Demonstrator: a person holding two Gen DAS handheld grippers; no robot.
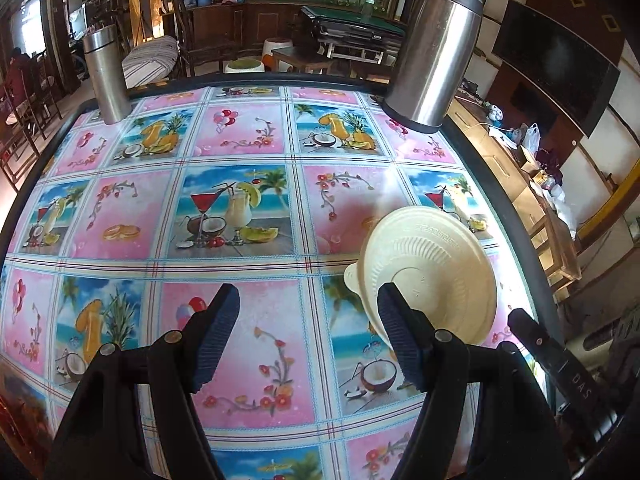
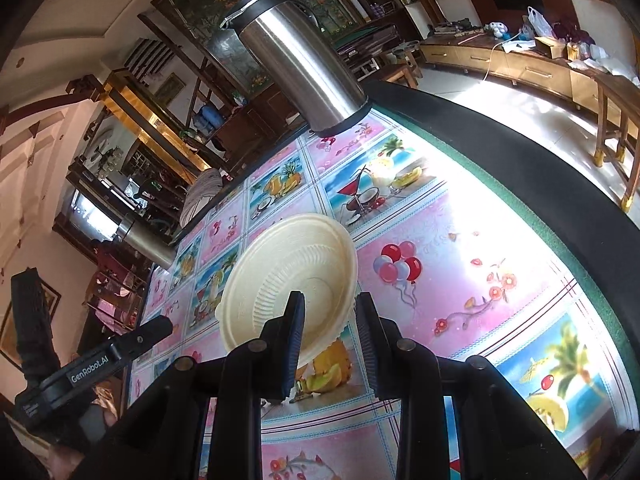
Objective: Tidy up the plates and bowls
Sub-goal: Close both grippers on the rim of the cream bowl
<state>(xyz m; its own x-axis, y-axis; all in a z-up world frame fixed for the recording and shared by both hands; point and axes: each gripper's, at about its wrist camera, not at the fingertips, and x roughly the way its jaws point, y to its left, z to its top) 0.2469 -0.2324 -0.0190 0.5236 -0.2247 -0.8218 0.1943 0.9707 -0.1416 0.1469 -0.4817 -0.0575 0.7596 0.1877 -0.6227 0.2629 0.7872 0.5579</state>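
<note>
**Right gripper carries a cream bowl above the table; left gripper is free**

Left wrist view: the left gripper (image 1: 308,336) is released, its jaws stand wide apart and only the flowered tablecloth (image 1: 248,200) shows between them; the cream bowl (image 1: 436,272) is seen on the right side of this view, tilted, its ribbed underside toward the camera, partly behind the right finger; it seems to be lifted off the cloth and not resting flat. A dark finger of the other gripper (image 1: 536,344) reaches in near the bowl's lower edge. Two steel flasks stand at the far side of the table, a slim flask (image 1: 106,76) on the left and a large flask (image 1: 436,52) on the right, both well apart from the bowl.

Right wrist view: the right gripper (image 2: 328,340) is grasping the bowl (image 2: 288,276) by its rim; the rim goes between the two pads and the bowl hangs tilted in front of them, above the cloth. I see no second plate or bowl in either view, so the place for stacking cannot be told.

To do this step well, I judge that the grip on the thin rim should stay firm but not crushing; the bowl should be levelled before it is put down; the lowering should be slow, and kept away from the large flask (image 2: 296,68).
</note>
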